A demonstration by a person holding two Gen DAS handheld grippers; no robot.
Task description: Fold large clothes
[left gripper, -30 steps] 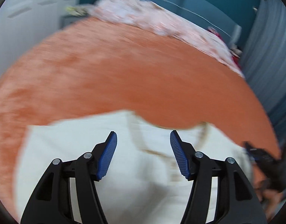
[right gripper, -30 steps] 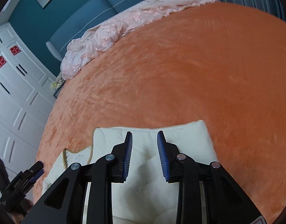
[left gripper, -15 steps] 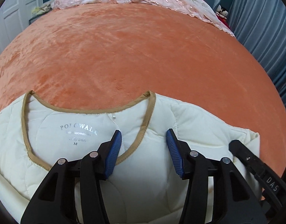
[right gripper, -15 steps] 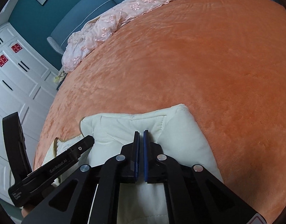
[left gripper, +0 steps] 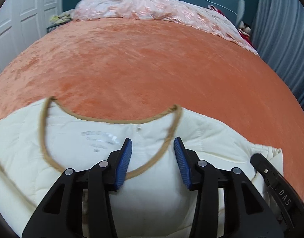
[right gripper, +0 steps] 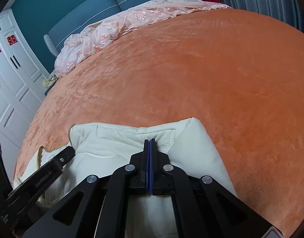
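Observation:
A cream quilted jacket (left gripper: 76, 138) with tan neckline trim (left gripper: 120, 121) lies on the orange bed cover (left gripper: 152, 69). My left gripper (left gripper: 153, 144) is open, its blue pads either side of the right part of the collar, just above the cloth. In the right wrist view the jacket's shoulder and folded sleeve (right gripper: 120, 140) show. My right gripper (right gripper: 149, 142) is shut, its pads pressed together over the cream fabric; whether cloth is pinched between them is hidden. The right gripper's body also shows in the left wrist view (left gripper: 279, 186).
A crumpled pink lace cover (right gripper: 116, 29) lies along the head of the bed by the blue headboard (right gripper: 132, 0). White wardrobe doors (right gripper: 11, 71) stand to the left, grey curtains (left gripper: 285, 35) to the right. The orange cover stretches beyond the jacket.
My right gripper closed from open to fully shut over the jacket's shoulder. My left gripper swung over the collar and stayed open.

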